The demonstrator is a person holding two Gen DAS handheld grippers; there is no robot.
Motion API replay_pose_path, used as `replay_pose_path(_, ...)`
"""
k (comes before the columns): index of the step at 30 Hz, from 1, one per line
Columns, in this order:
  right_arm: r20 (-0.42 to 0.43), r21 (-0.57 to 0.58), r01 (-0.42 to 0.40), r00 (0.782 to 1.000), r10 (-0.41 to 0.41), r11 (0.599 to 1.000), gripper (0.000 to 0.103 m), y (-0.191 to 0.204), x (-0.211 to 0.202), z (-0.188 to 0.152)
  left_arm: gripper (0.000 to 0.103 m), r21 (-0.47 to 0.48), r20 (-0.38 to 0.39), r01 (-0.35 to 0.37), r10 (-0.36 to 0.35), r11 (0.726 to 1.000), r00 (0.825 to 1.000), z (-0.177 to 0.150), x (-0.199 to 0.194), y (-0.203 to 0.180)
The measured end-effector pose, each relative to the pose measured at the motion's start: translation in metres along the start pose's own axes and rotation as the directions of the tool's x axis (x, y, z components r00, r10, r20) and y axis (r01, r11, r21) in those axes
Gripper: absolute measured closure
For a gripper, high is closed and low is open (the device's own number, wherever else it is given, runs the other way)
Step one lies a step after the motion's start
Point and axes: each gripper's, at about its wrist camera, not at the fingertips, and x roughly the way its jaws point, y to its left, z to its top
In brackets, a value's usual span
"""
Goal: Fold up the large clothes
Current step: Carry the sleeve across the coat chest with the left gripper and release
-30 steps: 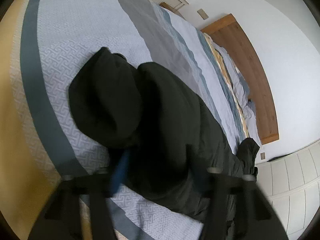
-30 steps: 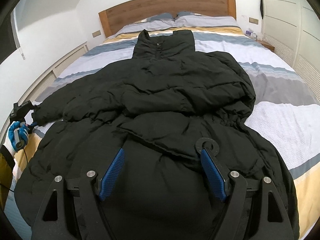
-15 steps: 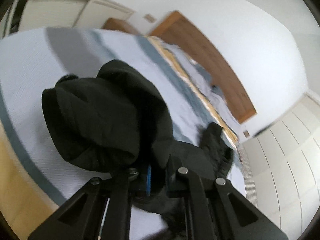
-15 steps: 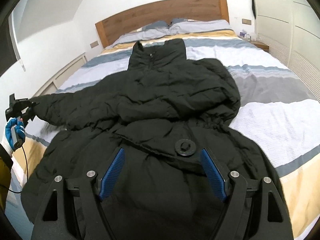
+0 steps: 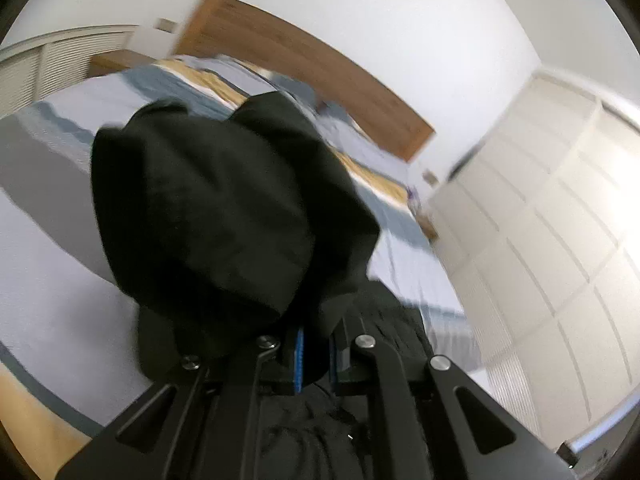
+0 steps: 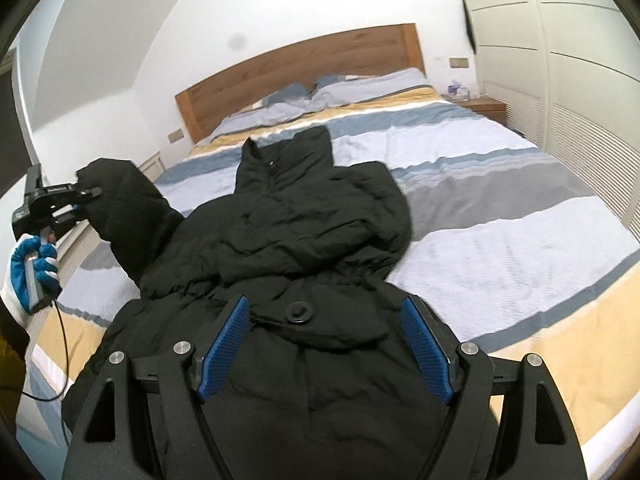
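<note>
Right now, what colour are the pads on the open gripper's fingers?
Blue, ribbed pads on the right gripper; clearest in the right wrist view.

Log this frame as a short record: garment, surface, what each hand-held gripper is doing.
garment: black puffer jacket, front up, collar toward the headboard
surface: striped bed cover
left hand-held gripper: shut on the jacket's sleeve end, raised off the bed
right hand-held gripper: open, above the jacket's lower half, holding nothing

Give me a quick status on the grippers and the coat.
Left gripper shut on the sleeve, lifted off the bed. Right gripper open, empty, over the black coat. Nothing in the way.
</note>
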Motion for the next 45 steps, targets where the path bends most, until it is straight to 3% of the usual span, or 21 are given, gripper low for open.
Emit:
replay_pose_path(5, 0.018, 0.033, 0.015, 1.0, -0.015, 0.999, 0.025, -0.026, -0.017, -0.003, 0.095, 0.082, -0.106, -0.018, 0.026, 0.997, 0.994, -0.037, 0.052, -0.043)
replay_pose_path(10, 0.012, 0.081, 0.033, 0.999, -0.034, 0.996, 0.025, -0.05, -0.023, -0.009, 0.095, 0.152, -0.215, -0.06, 0.092, 0.987, 0.972, -0.08, 0.1, -0.061)
replay_pose_path(14, 0.008, 0.101, 0.038, 0.999, -0.039, 0.994, 0.025, -0.062, -0.025, -0.013, 0.088, 0.165, -0.293, -0.076, 0.122, 0.983, 0.948, -0.106, 0.123, -0.064)
replay_pose_path(17, 0.005, 0.105, 0.038, 0.999, -0.039, 0.994, 0.025, -0.064, -0.025, -0.015, 0.081, 0.157, -0.317, -0.072, 0.119, 0.985, 0.941, -0.115, 0.126, -0.068)
replay_pose_path(20, -0.004, 0.097, 0.035, 0.999, -0.034, 0.995, 0.025, -0.062, -0.027, -0.017, 0.074, 0.15, -0.319, -0.054, 0.1, 0.987, 0.942, -0.117, 0.118, -0.076)
replay_pose_path(25, -0.017, 0.057, 0.021, 1.0, -0.02, 0.998, 0.025, -0.049, -0.032, -0.018, 0.072, 0.169, -0.286, -0.036, 0.084, 0.985, 0.954, -0.113, 0.085, -0.087)
replay_pose_path(33, -0.025, -0.065, -0.033, 0.999, 0.031, 0.997, 0.024, 0.002, -0.032, -0.006, 0.069, 0.196, -0.189, -0.121, 0.158, 0.973, 0.969, -0.087, 0.029, -0.04)
replay_pose_path(39, -0.038, -0.168, -0.081, 0.996, 0.075, 0.983, 0.024, 0.056, -0.001, 0.019, 0.068, 0.216, -0.14, -0.209, 0.242, 0.954, 0.96, -0.061, 0.009, -0.008)
replay_pose_path(45, -0.058, -0.271, -0.13, 0.991, 0.119, 0.954, 0.024, 0.128, 0.07, 0.052, 0.065, 0.289, -0.128, -0.271, 0.317, 0.918, 0.94, -0.045, 0.041, 0.014)
